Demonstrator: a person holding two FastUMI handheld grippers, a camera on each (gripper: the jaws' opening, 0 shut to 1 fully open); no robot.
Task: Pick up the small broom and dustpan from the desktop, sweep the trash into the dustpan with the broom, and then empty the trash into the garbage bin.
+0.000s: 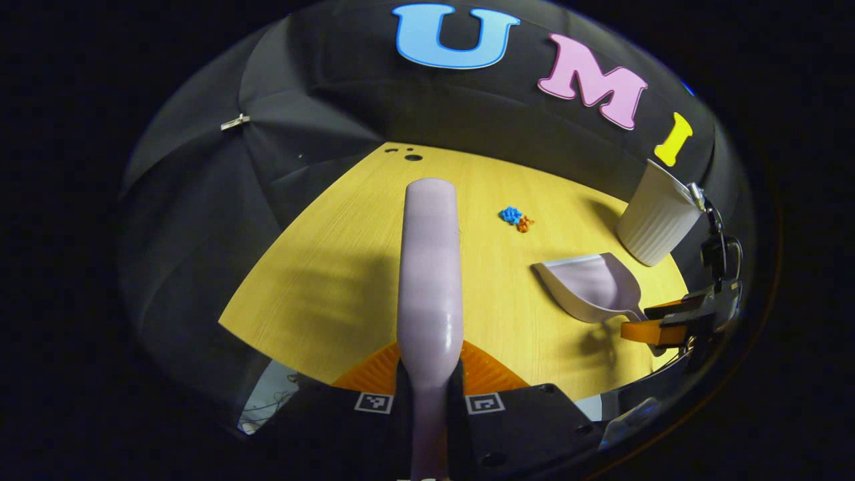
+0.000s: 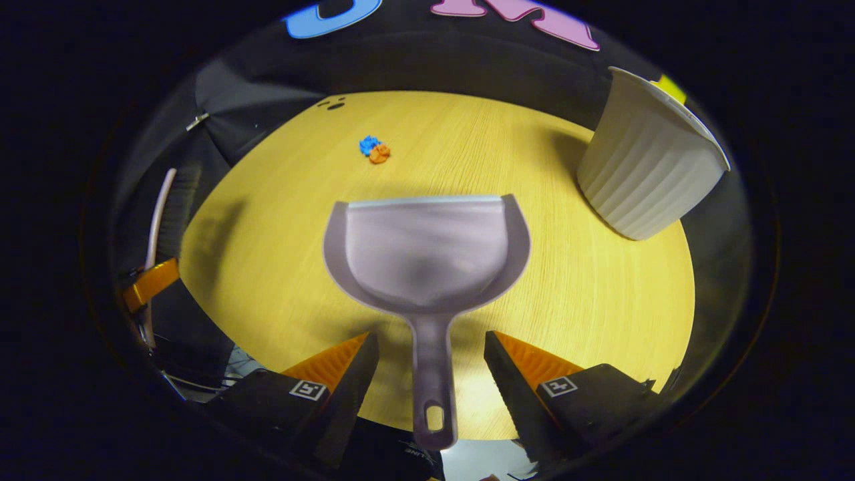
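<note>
Left gripper view is showing the left gripper point(image 1: 429, 374) with its fingers pinching the handle of the small broom point(image 1: 429, 267), which is reaching forward above the yellow desktop point(image 1: 320, 280). The trash point(image 1: 516, 218), a blue and an orange crumb, is lying near the far edge, and the white ribbed garbage bin point(image 1: 654, 214) is standing at the right. Right gripper view is showing the right gripper point(image 2: 431, 364) with its fingers spread on both sides of the dustpan point(image 2: 427, 257) handle, not touching it. I think the grasp is the step now: the fingers should be closing squarely on the handle middle, keeping the dustpan lip flat toward the trash.
</note>
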